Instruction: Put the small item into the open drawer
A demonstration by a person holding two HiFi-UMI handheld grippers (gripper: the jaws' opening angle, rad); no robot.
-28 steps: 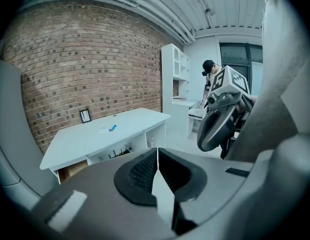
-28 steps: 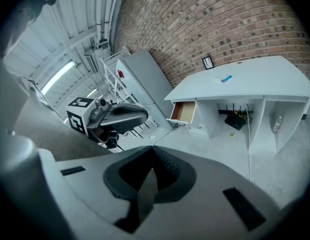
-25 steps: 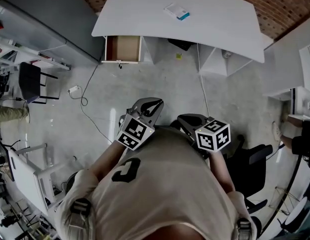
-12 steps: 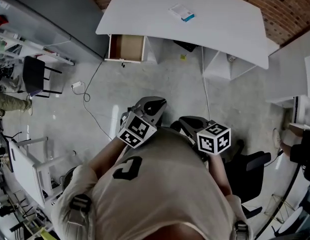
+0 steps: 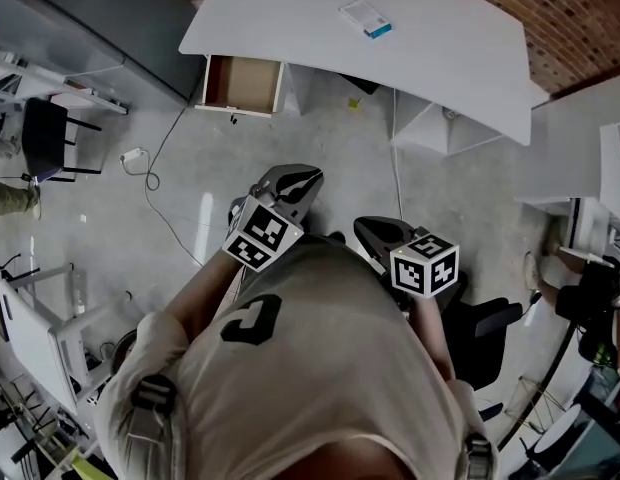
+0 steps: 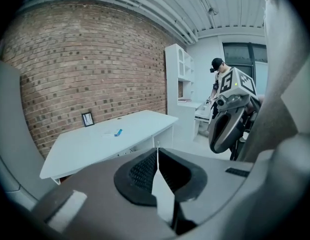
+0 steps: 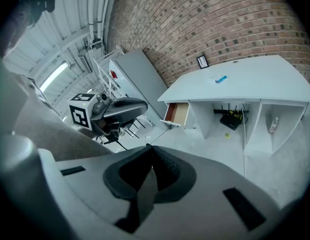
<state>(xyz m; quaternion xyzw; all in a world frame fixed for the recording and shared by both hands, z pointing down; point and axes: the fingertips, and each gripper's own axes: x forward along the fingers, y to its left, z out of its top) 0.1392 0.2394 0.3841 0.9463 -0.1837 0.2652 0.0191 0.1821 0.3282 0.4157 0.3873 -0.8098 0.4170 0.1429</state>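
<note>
Head view: small item on desk, cable near open drawer

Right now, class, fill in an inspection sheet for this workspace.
Surface: white desk by the brick wall.
Job's things: small item lies on the desk; drawer open at its left end, nothing seen inside.
Clutter: black box and yellow scrap under the desk.
Grippers: left gripper and right gripper both shut, empty, well short of the desk.
Cables: floor cable trails toward the drawer; second cable drops from the desk.
Surroundings: chair, office chair, concrete floor.
</note>
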